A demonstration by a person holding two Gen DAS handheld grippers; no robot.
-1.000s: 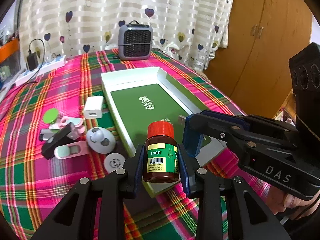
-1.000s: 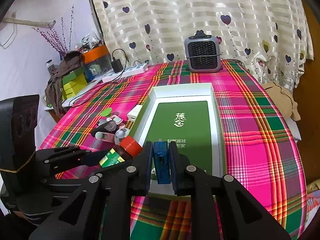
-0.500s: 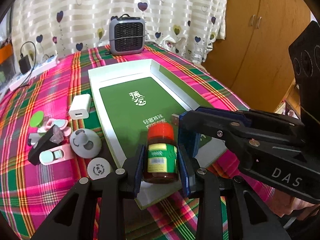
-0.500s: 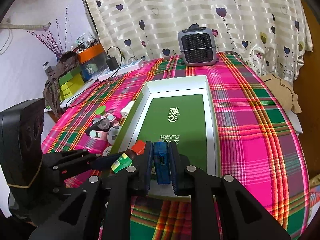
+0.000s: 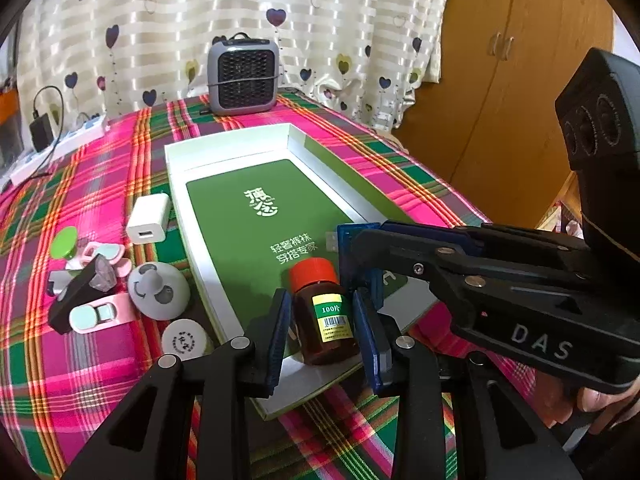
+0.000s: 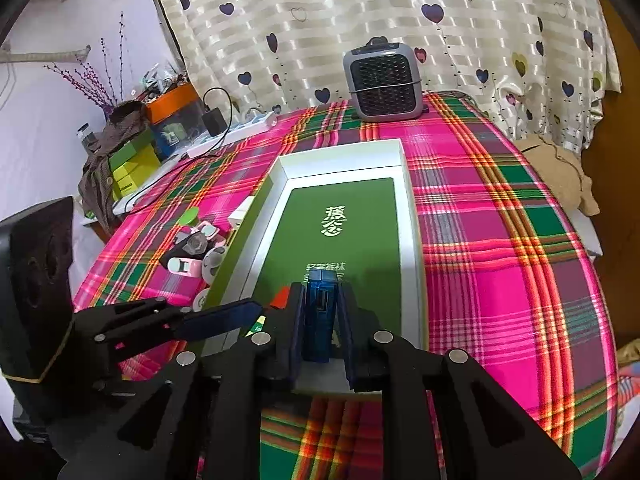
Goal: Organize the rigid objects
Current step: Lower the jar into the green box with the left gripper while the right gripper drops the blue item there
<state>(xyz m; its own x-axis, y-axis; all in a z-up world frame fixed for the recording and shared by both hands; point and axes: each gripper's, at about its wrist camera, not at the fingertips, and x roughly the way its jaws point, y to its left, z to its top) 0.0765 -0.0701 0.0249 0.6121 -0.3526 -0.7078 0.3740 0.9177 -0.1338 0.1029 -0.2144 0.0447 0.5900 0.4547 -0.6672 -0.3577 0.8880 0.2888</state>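
Observation:
A brown pill bottle (image 5: 325, 312) with a red cap stands in the near end of the white tray (image 5: 176, 168) with a green floor. My left gripper (image 5: 322, 320) is open around the bottle, with a gap on each side. My right gripper (image 6: 320, 320) is shut on a blue USB device (image 6: 319, 320) and holds it over the tray's near end (image 6: 408, 184); the device also shows in the left wrist view (image 5: 352, 236). Only the bottle's red cap (image 6: 283, 295) peeks out in the right wrist view.
Left of the tray lie a white charger (image 5: 149, 218), a grey round panda piece (image 5: 159, 290), a white disc (image 5: 183, 340), pink clips (image 5: 100, 312), a black item (image 5: 82, 294) and a green cap (image 5: 64, 242). A grey heater (image 5: 243, 76) stands at the back. A power strip (image 5: 60, 148) lies far left.
My left gripper lowered the bottle into the tray's near end and opened its fingers. My right gripper kept hold of the blue device and moved slightly forward over the tray.

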